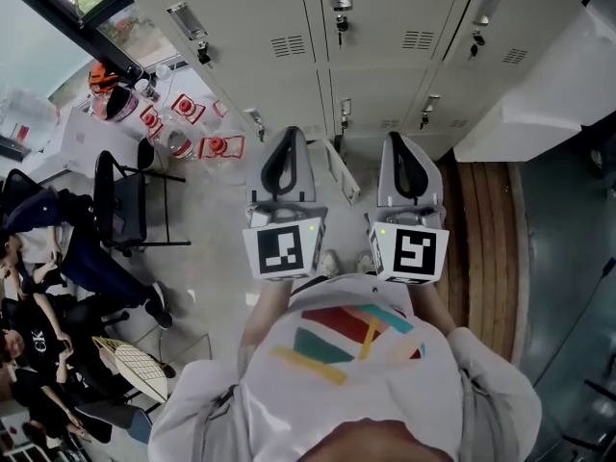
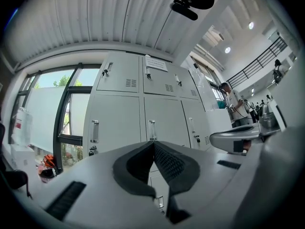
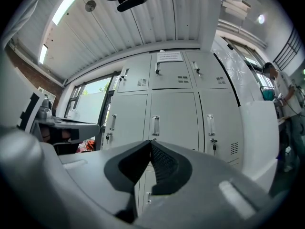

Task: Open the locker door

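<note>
Right claw (image 3: 151,141) view, unlike head: notice (image 3: 169,56)

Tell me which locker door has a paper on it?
The top middle door: a white paper sits near its top edge. The doors beside and below it have none.

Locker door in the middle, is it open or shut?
Shut. The locker door lies flush, with no gap showing round its edges.
</note>
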The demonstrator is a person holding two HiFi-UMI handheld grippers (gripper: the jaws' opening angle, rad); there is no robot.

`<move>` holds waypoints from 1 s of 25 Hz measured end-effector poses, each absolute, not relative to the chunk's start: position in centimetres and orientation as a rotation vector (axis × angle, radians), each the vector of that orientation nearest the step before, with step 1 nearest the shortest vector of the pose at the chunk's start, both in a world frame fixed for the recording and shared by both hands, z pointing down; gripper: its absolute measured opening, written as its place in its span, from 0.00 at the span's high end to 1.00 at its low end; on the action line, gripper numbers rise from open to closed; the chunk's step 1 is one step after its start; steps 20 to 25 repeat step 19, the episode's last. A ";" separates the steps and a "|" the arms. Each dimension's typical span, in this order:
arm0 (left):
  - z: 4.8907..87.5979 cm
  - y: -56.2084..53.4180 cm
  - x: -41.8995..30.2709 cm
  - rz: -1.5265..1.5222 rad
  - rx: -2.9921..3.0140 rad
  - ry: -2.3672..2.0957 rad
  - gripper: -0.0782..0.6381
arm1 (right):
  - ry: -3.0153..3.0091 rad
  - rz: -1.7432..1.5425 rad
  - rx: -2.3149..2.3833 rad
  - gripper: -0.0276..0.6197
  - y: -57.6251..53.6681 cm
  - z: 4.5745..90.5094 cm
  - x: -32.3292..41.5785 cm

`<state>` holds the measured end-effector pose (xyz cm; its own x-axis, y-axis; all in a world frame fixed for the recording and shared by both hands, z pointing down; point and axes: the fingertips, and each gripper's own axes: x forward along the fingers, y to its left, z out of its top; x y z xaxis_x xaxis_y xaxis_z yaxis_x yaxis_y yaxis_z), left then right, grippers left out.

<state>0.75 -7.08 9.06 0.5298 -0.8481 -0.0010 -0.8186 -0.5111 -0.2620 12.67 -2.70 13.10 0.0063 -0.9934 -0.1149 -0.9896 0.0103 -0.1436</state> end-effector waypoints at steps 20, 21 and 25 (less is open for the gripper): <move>9.8 -7.9 -0.1 -0.217 -2.529 1.441 0.87 | 2.152 -0.059 -2.093 0.95 -3.7 14.5 12.0; 9.8 -7.9 -0.1 -0.217 -2.529 1.441 0.87 | 2.152 -0.059 -2.093 0.95 -3.7 14.5 12.0; 9.8 -7.9 -0.1 -0.217 -2.529 1.441 0.87 | 2.152 -0.059 -2.093 0.95 -3.7 14.5 12.0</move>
